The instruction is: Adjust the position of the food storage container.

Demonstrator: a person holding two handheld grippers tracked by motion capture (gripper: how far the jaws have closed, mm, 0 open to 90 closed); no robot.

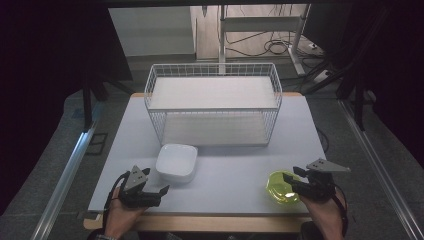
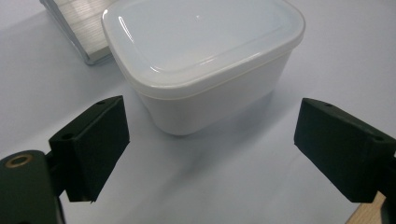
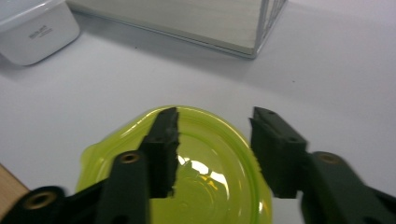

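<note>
A white tub with a cloudy lid (image 1: 176, 162) (image 2: 201, 60) stands left of the table's middle. My left gripper (image 1: 156, 181) (image 2: 212, 140) sits just in front of it, open wide, with nothing between its fingers (image 2: 93, 144). A yellow-green see-through bowl (image 1: 280, 189) (image 3: 219, 158) rests near the front right edge. Over it hangs my right gripper (image 1: 291, 181) (image 3: 215, 121), open; one jaw is above the bowl's inside and the other just outside its rim, with a clear gap between them.
A white wire rack (image 1: 212, 102) (image 3: 224, 28) with two pale shelves stands at the back centre of the grey tabletop (image 1: 235, 165). Its corner (image 2: 79, 28) lies just behind the tub. The table's wooden front edge (image 1: 210, 222) runs close under both hands.
</note>
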